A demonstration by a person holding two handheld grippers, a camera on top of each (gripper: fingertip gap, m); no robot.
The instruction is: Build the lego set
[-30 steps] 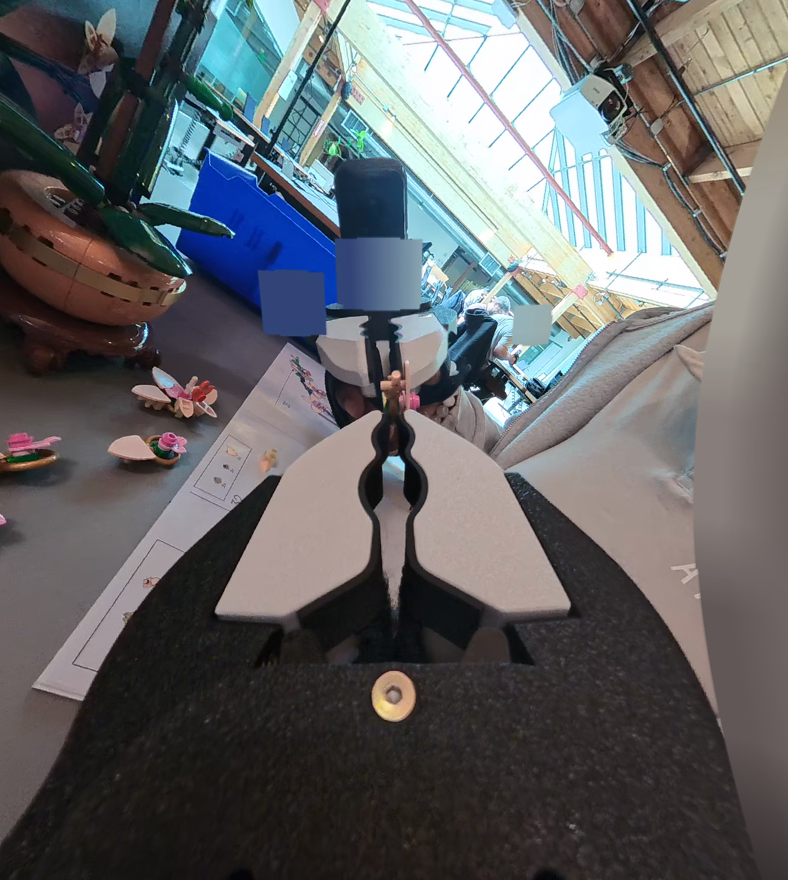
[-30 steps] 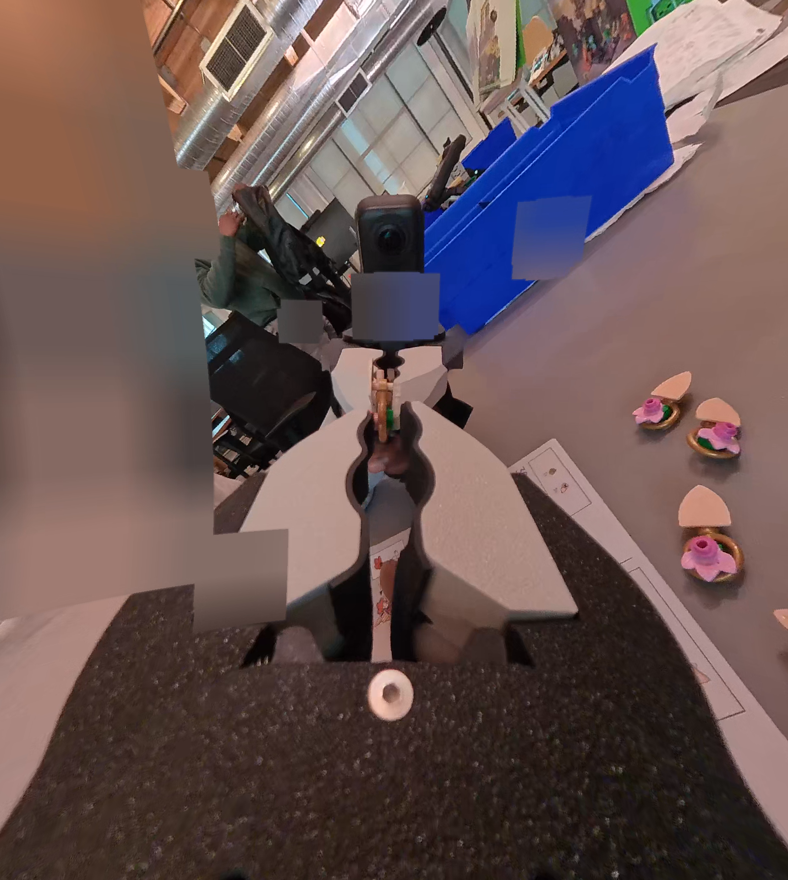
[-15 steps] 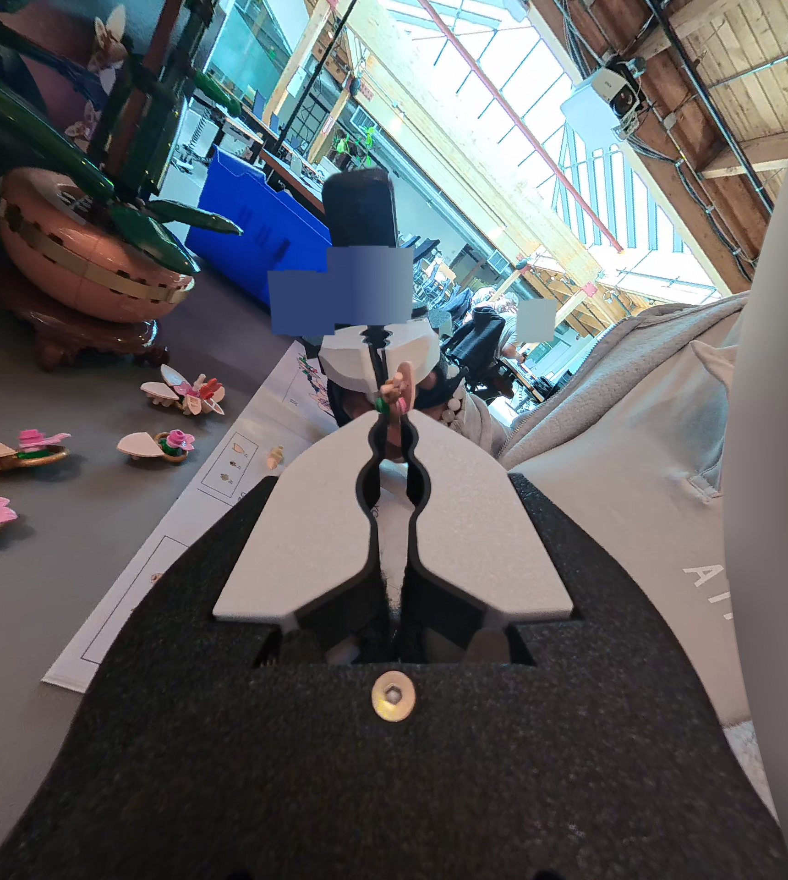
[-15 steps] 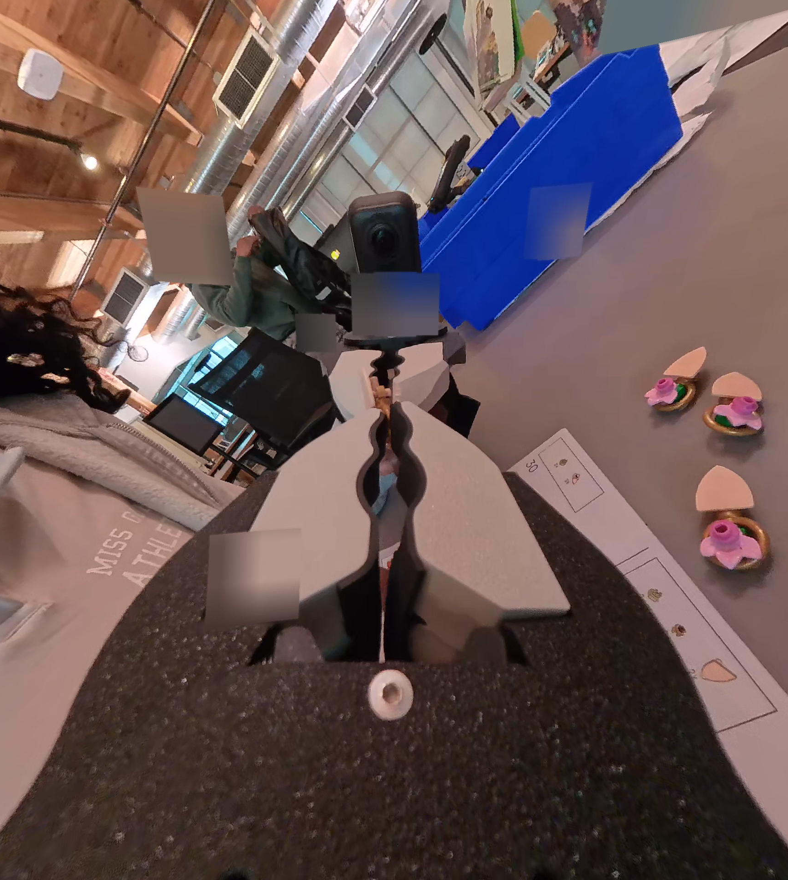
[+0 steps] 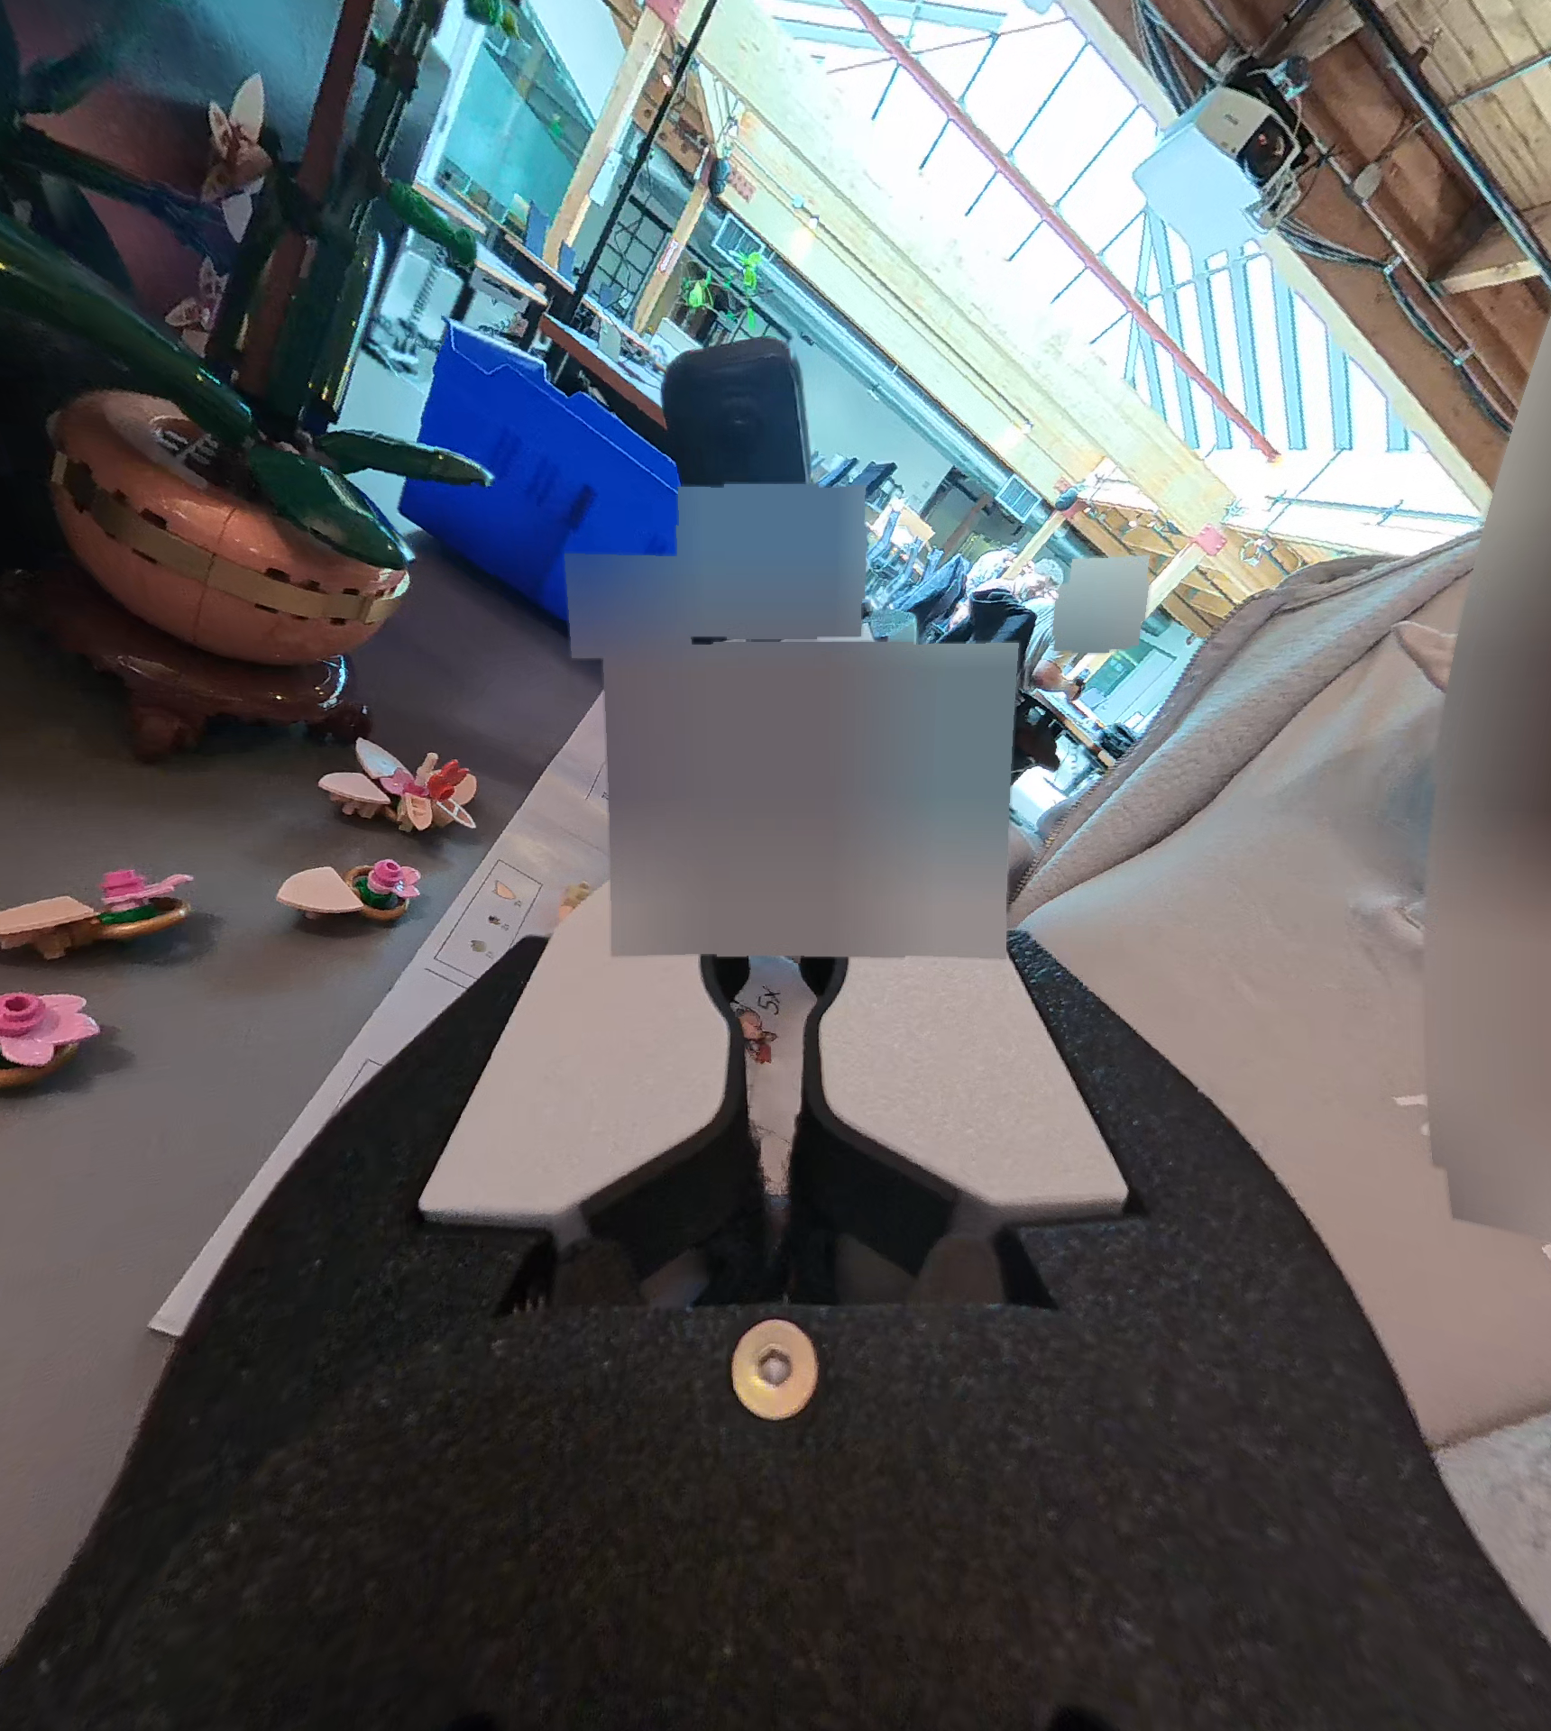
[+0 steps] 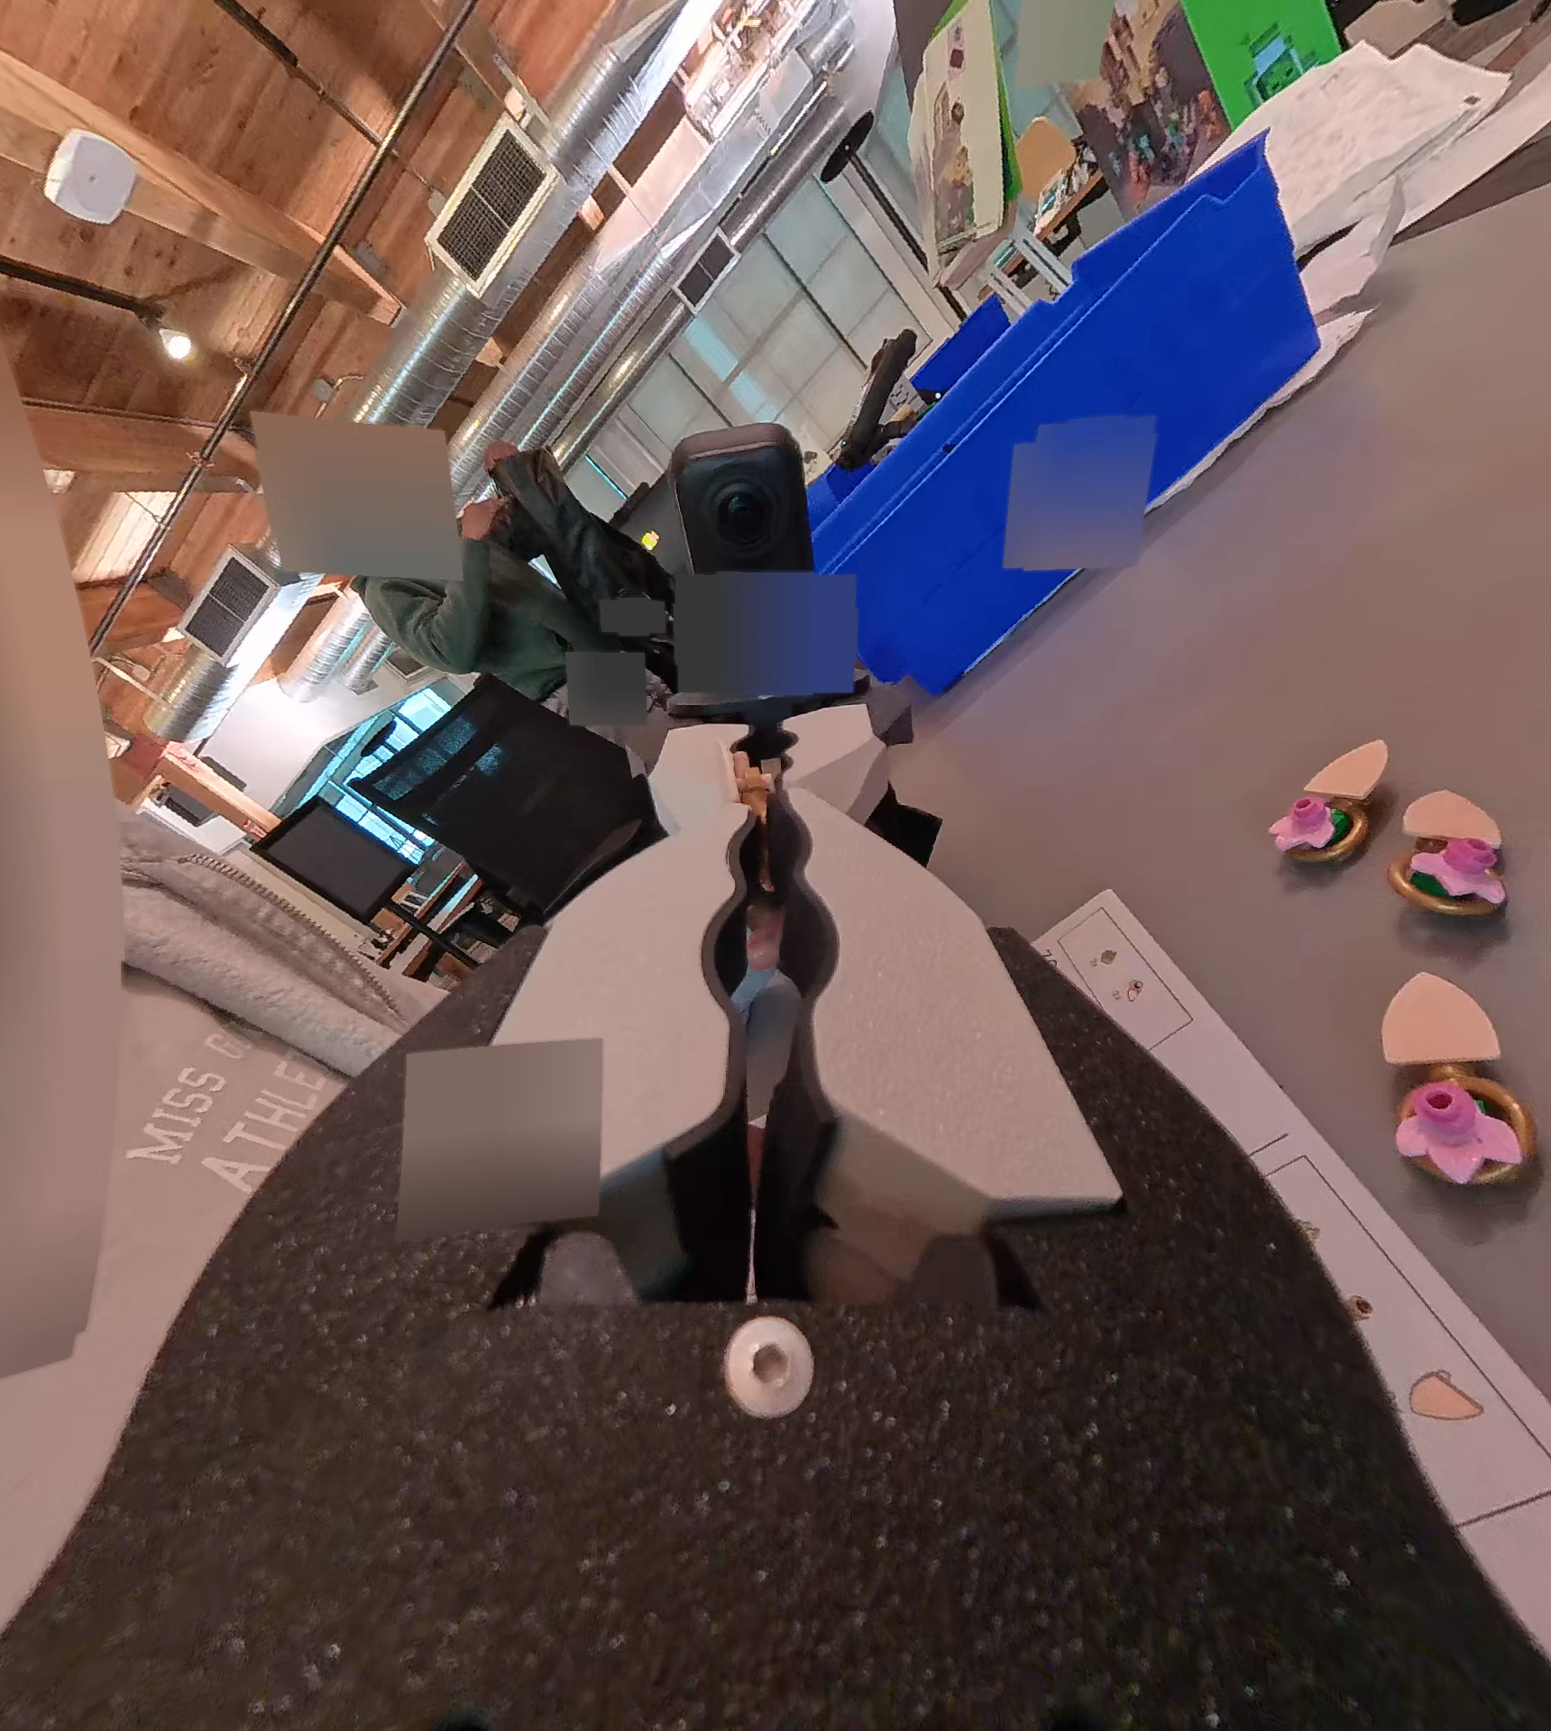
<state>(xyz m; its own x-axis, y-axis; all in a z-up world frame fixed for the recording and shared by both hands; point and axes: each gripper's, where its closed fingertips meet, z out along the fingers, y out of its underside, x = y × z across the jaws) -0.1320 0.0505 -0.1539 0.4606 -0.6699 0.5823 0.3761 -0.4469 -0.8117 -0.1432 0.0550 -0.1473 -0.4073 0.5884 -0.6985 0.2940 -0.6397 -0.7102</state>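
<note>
My two grippers face each other tip to tip above the grey table [image 6: 1315,562]. In the left wrist view a mosaic patch hides my left fingertips, and only the white fingers [image 5: 612,1077] show. In the right wrist view my left gripper [image 6: 758,763] appears opposite, shut on a small tan brick piece [image 6: 750,785]. My right gripper [image 6: 767,817] is shut, with its tips right up against that piece's lower end. The right gripper's black camera [image 5: 734,412] shows above the patch.
Several pink flower pieces with tan petals and gold rings lie on the table [image 5: 350,890] [image 5: 22,1030] [image 6: 1446,862] [image 6: 1456,1115]. A printed instruction sheet [image 6: 1128,965] lies under the grippers. A brick plant in a pink pot [image 5: 210,562] and a blue bin [image 5: 547,487] stand behind. A person's grey sweatshirt [image 5: 1221,937] is close by. The tips of both grippers are at nearly the same place.
A second ago my right pads stood apart around a tan and green piece, then they came together. The small piece stays at my left gripper's tips. Both grippers tilted slightly.
</note>
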